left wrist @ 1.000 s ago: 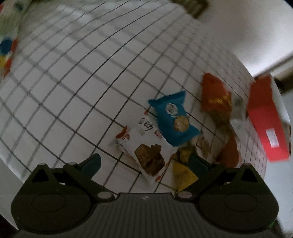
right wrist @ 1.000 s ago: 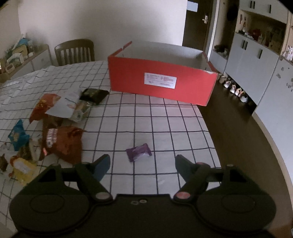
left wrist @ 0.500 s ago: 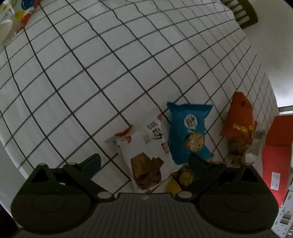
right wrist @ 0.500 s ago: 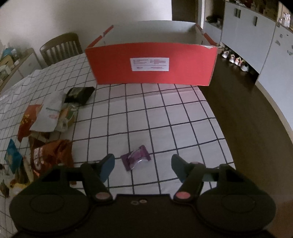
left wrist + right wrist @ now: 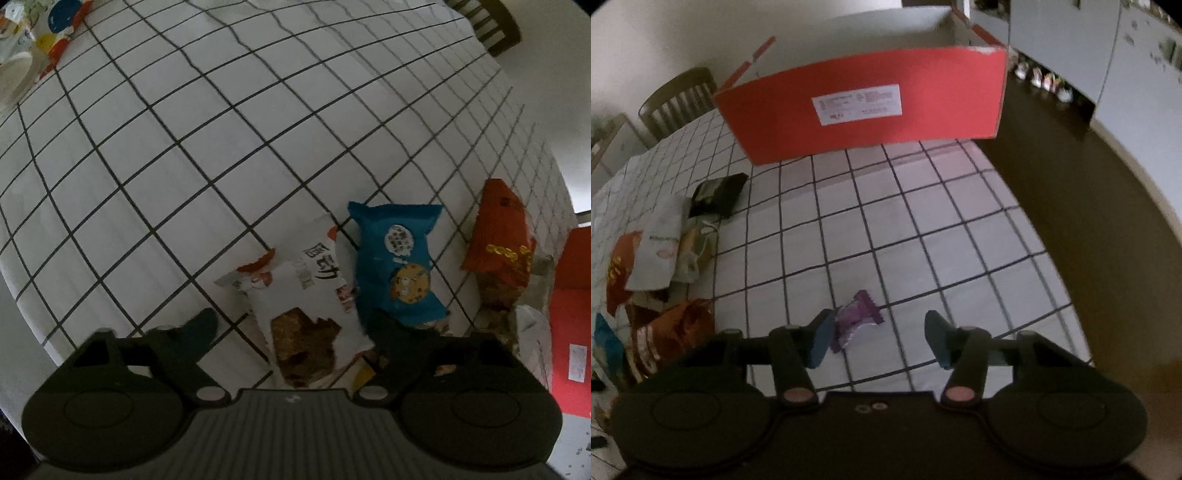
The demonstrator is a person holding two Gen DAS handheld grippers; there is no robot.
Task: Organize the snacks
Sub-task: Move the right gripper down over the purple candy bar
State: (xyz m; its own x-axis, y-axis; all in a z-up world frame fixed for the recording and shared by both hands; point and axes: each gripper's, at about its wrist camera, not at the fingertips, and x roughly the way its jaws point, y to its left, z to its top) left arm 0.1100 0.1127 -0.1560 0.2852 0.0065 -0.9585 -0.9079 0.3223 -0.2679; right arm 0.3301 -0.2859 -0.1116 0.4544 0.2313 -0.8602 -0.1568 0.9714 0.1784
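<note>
Right tongs (image 5: 881,338): spread wide, purple candy (image 5: 857,319) just beside left finger. Left tongs (image 5: 291,326): spread wide around white snack bag (image 5: 306,295).

The left wrist camera looks steeply down from close above the checked tablecloth (image 5: 229,155), its own gripper filling the bottom of the frame. Snack packets sit low and centre-right, a white packet (image 5: 306,299) nearest the lens, and the red box (image 5: 569,314) is cut off at the right edge.

The right wrist camera sits low near the table's edge and faces along the cloth toward the red box (image 5: 864,107) at upper centre, with floor and cupboards at right. Both views share the box, the blue packet (image 5: 399,258) and the orange packet (image 5: 498,240).
</note>
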